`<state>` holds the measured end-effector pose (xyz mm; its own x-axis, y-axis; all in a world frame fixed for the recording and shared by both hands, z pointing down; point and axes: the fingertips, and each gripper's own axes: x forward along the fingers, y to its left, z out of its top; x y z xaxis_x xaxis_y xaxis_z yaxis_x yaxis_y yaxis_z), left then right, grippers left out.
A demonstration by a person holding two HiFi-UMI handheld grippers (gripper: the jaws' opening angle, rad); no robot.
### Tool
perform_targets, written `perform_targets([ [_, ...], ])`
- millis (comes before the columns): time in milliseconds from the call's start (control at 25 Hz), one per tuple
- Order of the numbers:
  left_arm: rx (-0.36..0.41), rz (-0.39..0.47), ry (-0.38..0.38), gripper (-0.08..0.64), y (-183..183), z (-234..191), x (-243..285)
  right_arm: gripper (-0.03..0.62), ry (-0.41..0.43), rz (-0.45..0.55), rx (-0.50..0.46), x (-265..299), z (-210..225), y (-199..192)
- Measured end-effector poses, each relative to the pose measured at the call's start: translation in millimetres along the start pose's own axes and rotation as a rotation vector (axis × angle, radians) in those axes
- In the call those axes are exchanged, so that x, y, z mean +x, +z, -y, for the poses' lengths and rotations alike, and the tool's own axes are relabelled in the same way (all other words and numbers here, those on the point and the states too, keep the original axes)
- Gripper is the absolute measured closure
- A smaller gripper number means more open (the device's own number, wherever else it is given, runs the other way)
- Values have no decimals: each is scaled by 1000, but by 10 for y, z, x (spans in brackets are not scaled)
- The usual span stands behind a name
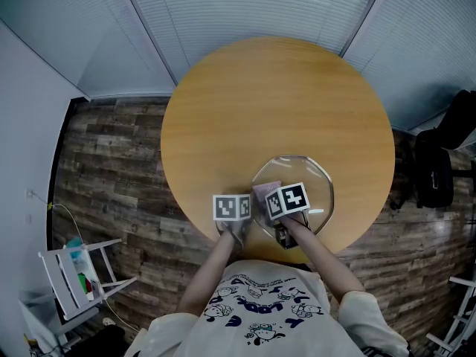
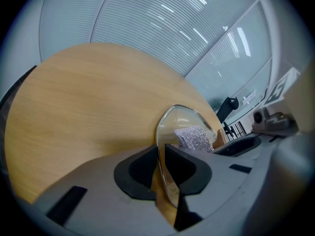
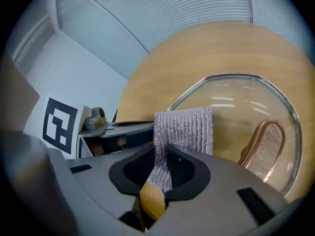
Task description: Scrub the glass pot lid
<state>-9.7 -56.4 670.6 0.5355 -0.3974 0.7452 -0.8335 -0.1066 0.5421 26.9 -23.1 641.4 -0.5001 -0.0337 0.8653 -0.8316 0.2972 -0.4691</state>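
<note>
Table [image 1: 275, 103] of pale wood, round, fills the middle of the head view and stands on a floor [image 1: 111, 169] of dark planks, with slatted blinds [image 1: 253, 13] behind it. The glass pot lid [image 1: 301, 171] sits on the part of the table nearest the person, close to the edge, and its metal rim shows as a bright outline. The left gripper [image 2: 162, 154] comes at the lid from the person's left. Its jaws stand narrow, closed on the lid's rim, which runs edge-on between the two dark pads. The right gripper [image 3: 165, 156] is just beside the left one, over the near side of the lid, and their marker cubes almost touch in the head view. Its jaws are clamped on a silvery knitted scrubbing cloth [image 3: 189, 129]. The cloth rises out of the jaws and spreads flat against the glass inside the rim. The lid's copper-coloured loop handle [image 3: 266, 141] shows to the right of the cloth, near it but not touching it.
</note>
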Motion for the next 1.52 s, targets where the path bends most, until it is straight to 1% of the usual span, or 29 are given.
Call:
perform_targets([
  [440,-1,0,-2,502,-4,14,3,517,2,-13,-9,26,18,144],
  [960,12,-6,8,502,-13,10,-15,517,-5,-30,-46,67,13,276],
  [1520,16,-14,9,502,-29,15,-11,517,-7,-27,-40,75,85,442],
])
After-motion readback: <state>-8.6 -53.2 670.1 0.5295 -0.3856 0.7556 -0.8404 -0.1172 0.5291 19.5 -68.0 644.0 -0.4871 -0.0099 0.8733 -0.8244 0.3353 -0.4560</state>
